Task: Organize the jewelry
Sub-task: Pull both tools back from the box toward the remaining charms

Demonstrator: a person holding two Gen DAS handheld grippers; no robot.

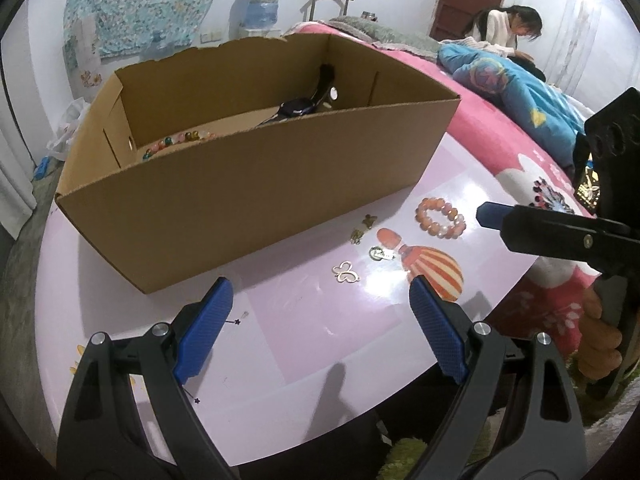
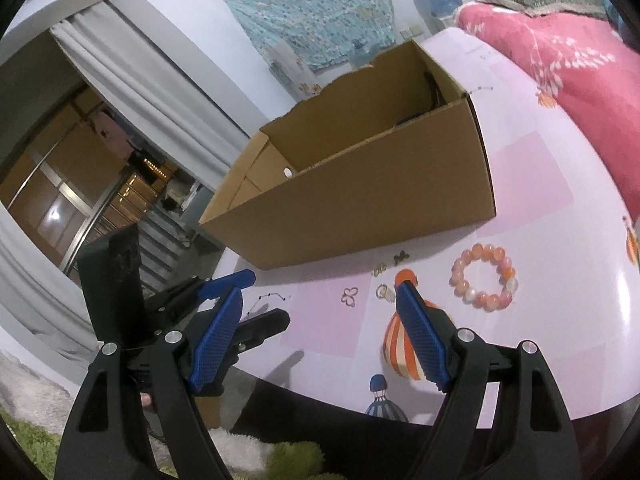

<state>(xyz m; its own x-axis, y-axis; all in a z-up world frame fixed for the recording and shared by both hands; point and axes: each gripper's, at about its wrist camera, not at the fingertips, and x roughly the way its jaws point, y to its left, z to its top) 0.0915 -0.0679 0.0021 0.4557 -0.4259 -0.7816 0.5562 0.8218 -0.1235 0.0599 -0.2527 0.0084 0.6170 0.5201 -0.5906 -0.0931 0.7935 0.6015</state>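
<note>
An open cardboard box (image 1: 240, 184) stands on the lilac table (image 1: 304, 340); inside lie a string of coloured beads (image 1: 176, 142) and a black watch (image 1: 298, 108). In front of it lie an orange bead bracelet (image 1: 440, 218), a butterfly charm (image 1: 346, 272), a small ring charm (image 1: 378, 254) and a bronze charm (image 1: 362, 230). My left gripper (image 1: 320, 284) hangs open just above the table, near the butterfly. In the right wrist view my right gripper (image 2: 320, 290) is open and empty over the butterfly charm (image 2: 350, 296), with the bracelet (image 2: 484, 276) to its right and the left gripper (image 2: 264, 296) beside it.
A bed with pink bedding (image 1: 480, 120) lies behind the table, and a person (image 1: 504, 24) sits at its far side. A water dispenser (image 1: 262, 4) stands by the back wall. Green rug (image 2: 296, 460) shows below the table's near edge. Curtains (image 2: 152, 80) hang at the left.
</note>
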